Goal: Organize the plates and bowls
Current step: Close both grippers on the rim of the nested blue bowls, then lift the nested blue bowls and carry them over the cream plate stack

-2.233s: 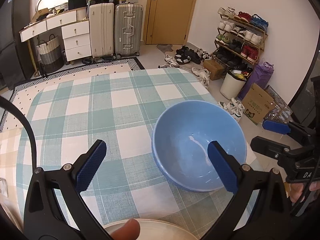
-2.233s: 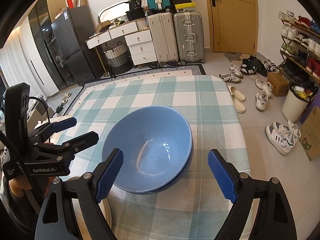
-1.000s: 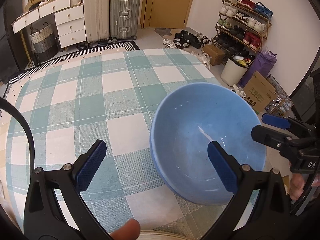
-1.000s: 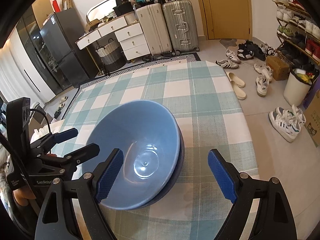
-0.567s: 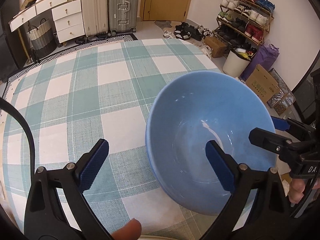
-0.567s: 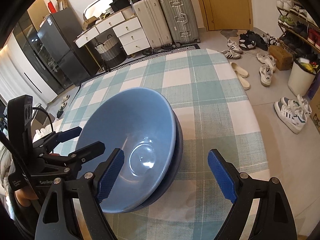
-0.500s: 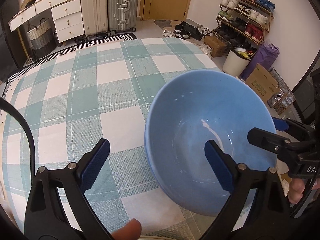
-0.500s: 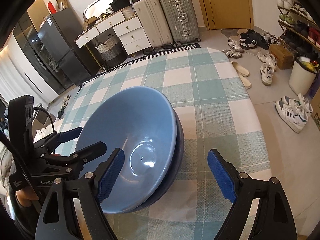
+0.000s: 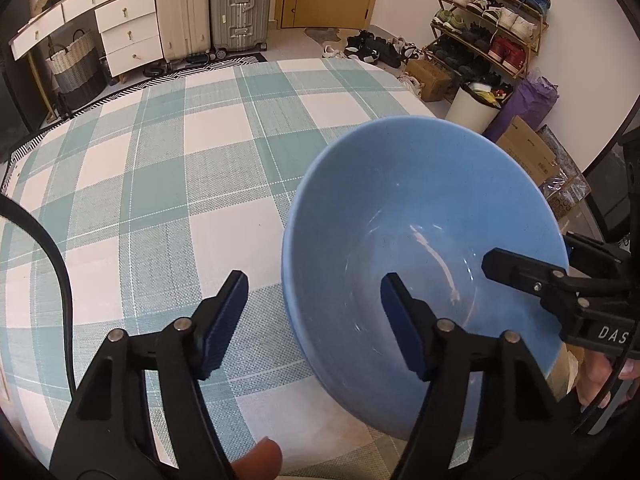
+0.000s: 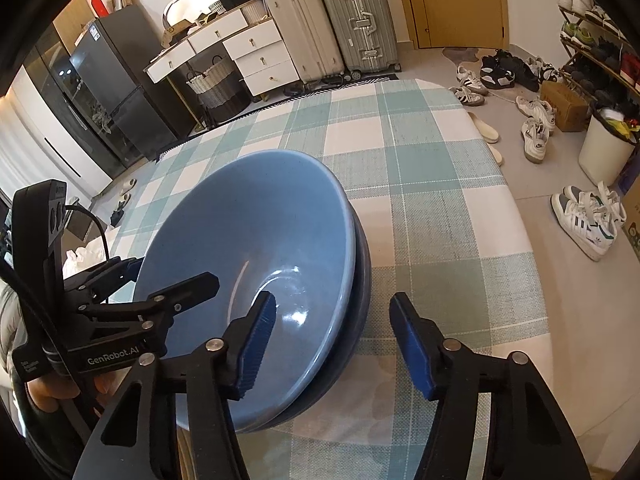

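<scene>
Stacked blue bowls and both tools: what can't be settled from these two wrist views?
- Lower bowl: right wrist view shows only a rim sliver; upper bowl covers the rest. Left wrist view hides it entirely.
- Pad contact: whether the left tool or right tool touches the rim is unclear.
- Near-edge pale object: mostly hidden by the bowl.
- Tablecloth beneath the bowls: hidden.

2 blue bowls (nested), 2 suitcases.
</scene>
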Demonstrator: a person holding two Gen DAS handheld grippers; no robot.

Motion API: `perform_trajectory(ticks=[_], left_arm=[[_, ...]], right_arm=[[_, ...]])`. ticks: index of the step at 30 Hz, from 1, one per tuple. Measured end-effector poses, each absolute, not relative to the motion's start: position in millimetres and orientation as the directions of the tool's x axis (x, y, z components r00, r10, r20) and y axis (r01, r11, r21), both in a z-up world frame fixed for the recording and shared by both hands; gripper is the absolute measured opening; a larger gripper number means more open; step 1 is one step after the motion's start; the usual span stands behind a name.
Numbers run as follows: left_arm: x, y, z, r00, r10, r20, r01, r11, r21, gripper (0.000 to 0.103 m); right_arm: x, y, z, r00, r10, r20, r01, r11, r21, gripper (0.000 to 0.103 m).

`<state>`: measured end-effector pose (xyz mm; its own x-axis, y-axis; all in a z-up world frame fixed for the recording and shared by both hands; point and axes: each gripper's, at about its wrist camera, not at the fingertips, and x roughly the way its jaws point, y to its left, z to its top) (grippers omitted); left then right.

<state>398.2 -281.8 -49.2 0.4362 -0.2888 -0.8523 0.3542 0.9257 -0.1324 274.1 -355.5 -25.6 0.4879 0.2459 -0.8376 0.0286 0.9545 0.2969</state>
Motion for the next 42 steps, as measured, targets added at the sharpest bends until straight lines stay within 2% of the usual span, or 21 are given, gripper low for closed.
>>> perform_trajectory(ticks=[3,5,6,10,11,13,22,42], left_arm=[[399,-282,-50,0.431,-0.294,-0.853,0.359,0.923,-0.137,0.058],[400,-282,-51,0.429,-0.294,-0.854,0.360,0.923,-0.136,0.053],[401,-283,-52,0.428,-0.292,-0.856,0.361,0.923,-0.134,0.051],[401,-283,-56,0.412,-0.297,-0.861,0.369,0.919,-0.141,0.033],[399,-283,-56,0.408,-0.305,-0.861,0.372,0.916,-0.148,0.026],[398,-284,-56,0.408,-0.312,-0.858,0.381,0.912,-0.151,0.021],[393,-286,-54,0.416,-0.303,-0.857,0.381,0.914,-0.138,0.019],[373,-271,-17,0.489,-0.291,-0.822,0.377,0.921,-0.101,0.020]], right_arm=[[275,-357,-29,0.483,0.248,-0.840,0.035,0.953,0.301,0.056],[276,-356,-31,0.478,0.245,-0.844,0.033,0.955,0.296,0.048],[276,-355,-32,0.477,0.247,-0.844,0.030,0.955,0.296,0.048],[278,-353,-34,0.470,0.258,-0.844,0.016,0.954,0.300,0.039],[278,-353,-35,0.470,0.262,-0.843,0.013,0.953,0.303,0.036],[278,-353,-35,0.475,0.262,-0.840,0.019,0.951,0.307,0.035],[277,-352,-35,0.489,0.244,-0.838,0.037,0.954,0.299,0.030],[265,-342,-6,0.540,0.253,-0.802,0.008,0.952,0.306,0.030]])
